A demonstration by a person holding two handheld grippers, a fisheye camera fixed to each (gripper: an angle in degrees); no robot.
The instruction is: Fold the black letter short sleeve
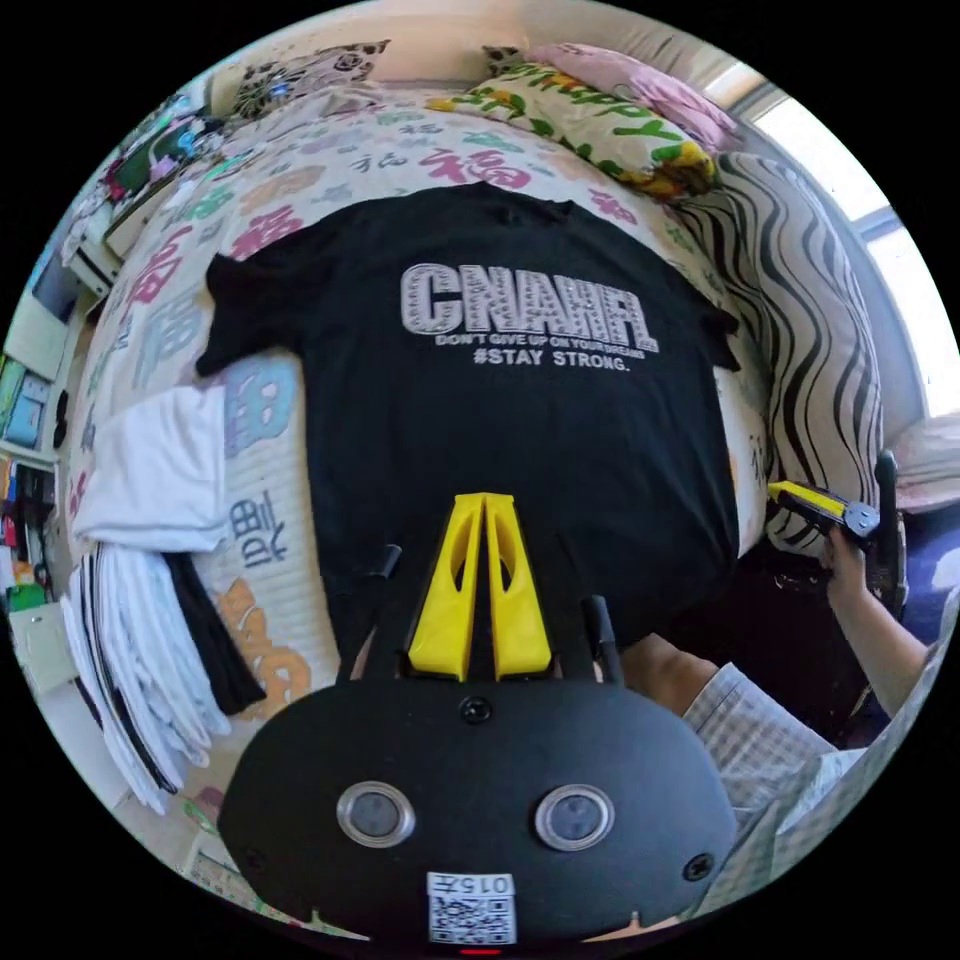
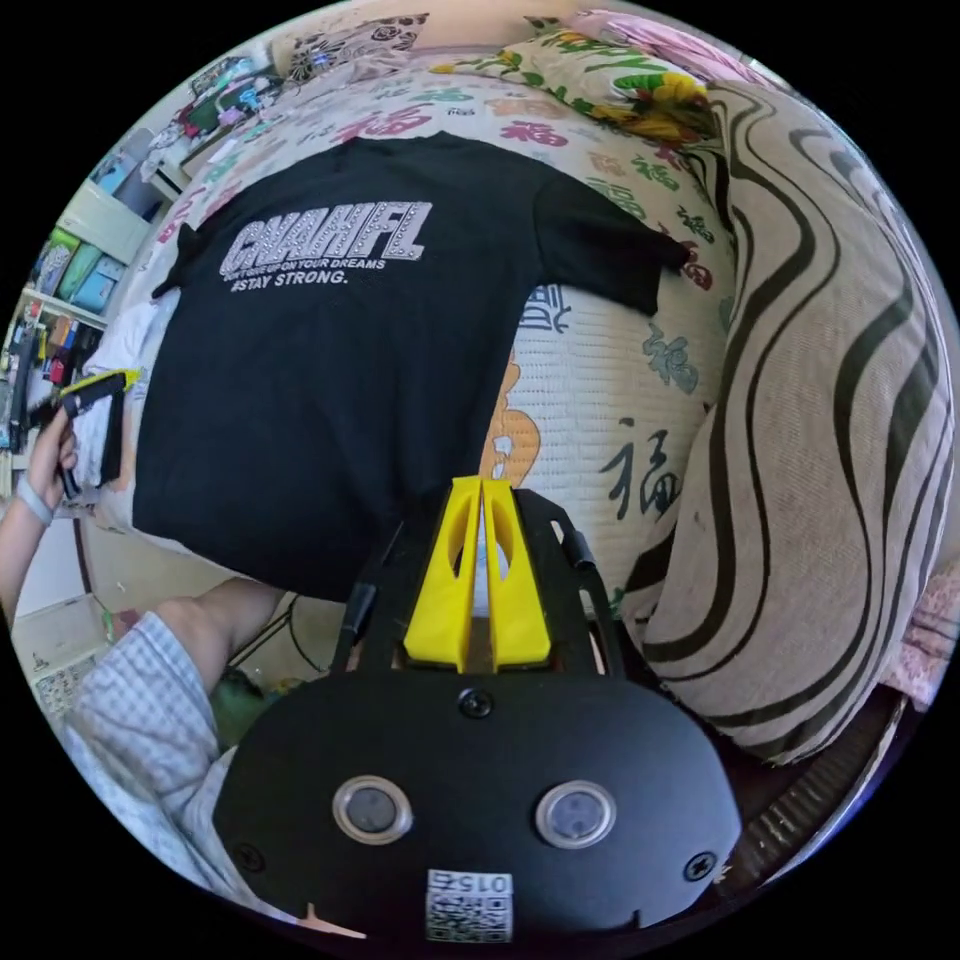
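The black short-sleeve shirt (image 1: pixel 510 420) lies flat and face up on the patterned bed quilt (image 1: pixel 270 440), both sleeves spread and its silver letters showing. Its hem hangs a little over the near bed edge. My left gripper (image 1: pixel 484 500) hovers over the lower middle of the shirt, yellow jaws pressed together with nothing between them. In the right gripper view the shirt (image 2: pixel 330 380) is at the left, and my right gripper (image 2: pixel 482 486) is shut and empty beside its hem corner, over the quilt (image 2: pixel 600 400). Each gripper also appears in the other's view, held in a hand: the right gripper (image 1: pixel 822 506) and the left gripper (image 2: pixel 92 392).
Folded white clothes (image 1: pixel 150 480) and a fanned stack (image 1: pixel 130 650) lie left of the shirt. A big striped bolster (image 2: pixel 830 400) runs along the bed's right side, with floral pillows (image 1: pixel 600 120) at the head. The person's knee and checked shorts (image 1: pixel 740 730) are at the near edge.
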